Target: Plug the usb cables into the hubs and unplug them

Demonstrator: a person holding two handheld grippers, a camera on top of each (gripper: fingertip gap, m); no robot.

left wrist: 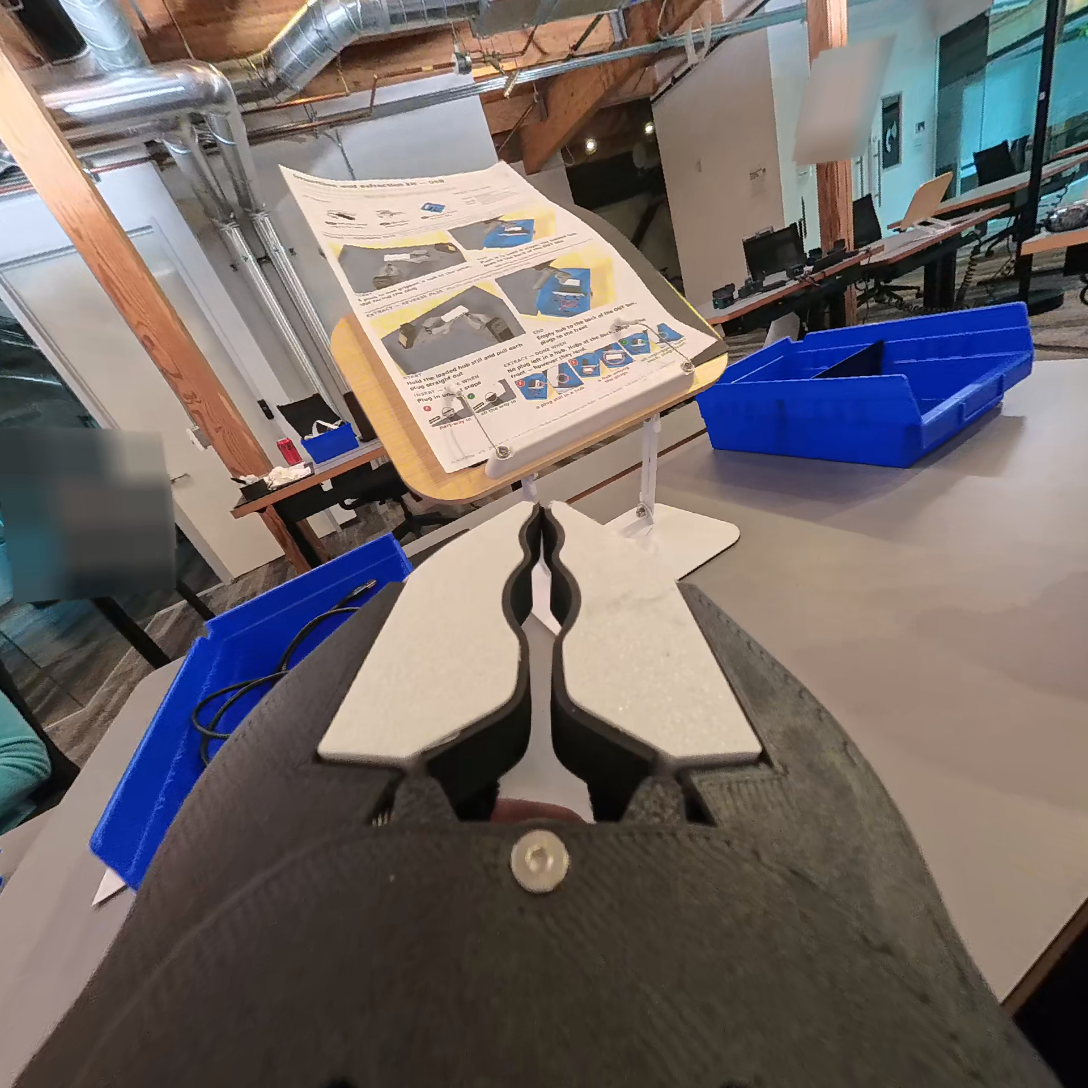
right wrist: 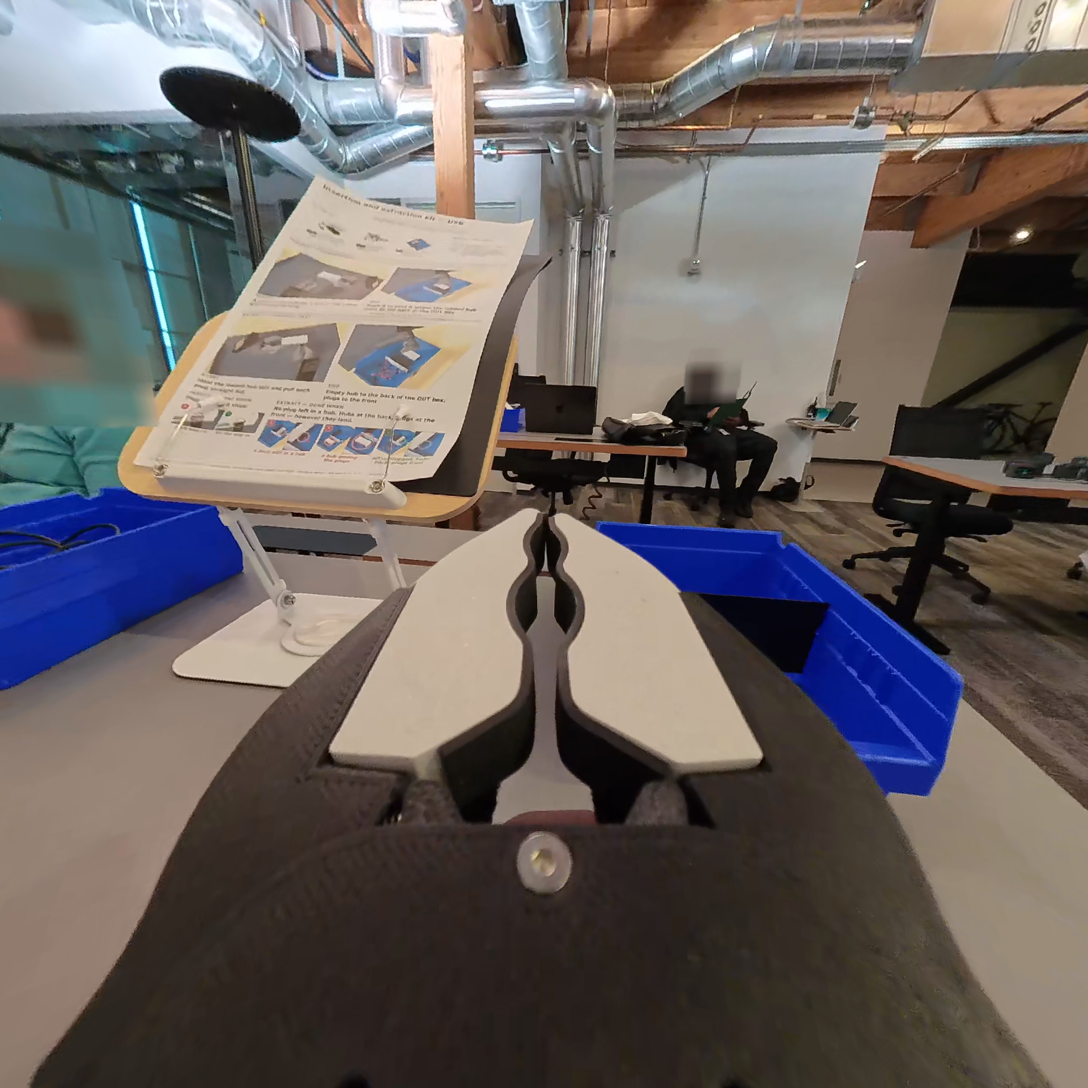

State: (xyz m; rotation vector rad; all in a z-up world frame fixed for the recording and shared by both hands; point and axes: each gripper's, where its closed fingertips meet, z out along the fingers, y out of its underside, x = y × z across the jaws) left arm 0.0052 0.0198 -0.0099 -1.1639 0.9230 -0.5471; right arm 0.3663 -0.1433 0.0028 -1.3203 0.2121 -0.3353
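My left gripper (left wrist: 542,518) is shut with nothing between its pads, held above the grey table (left wrist: 883,618) in front of the paper stand. My right gripper (right wrist: 547,526) is also shut and holds nothing, raised over the table. A black usb cable (left wrist: 277,665) lies in the blue bin (left wrist: 194,724) at the left of the left wrist view; the same bin (right wrist: 106,565) with the cable (right wrist: 53,538) shows at the left of the right wrist view. No hub is visible in either view.
A stand with a printed instruction sheet (left wrist: 494,306) rises at the table's middle on a white base (left wrist: 683,530); it shows in the right wrist view (right wrist: 329,353) too. A second blue bin (left wrist: 871,382) (right wrist: 824,636) with a black divider sits at the right. Desks, chairs and a seated person (right wrist: 724,435) are beyond.
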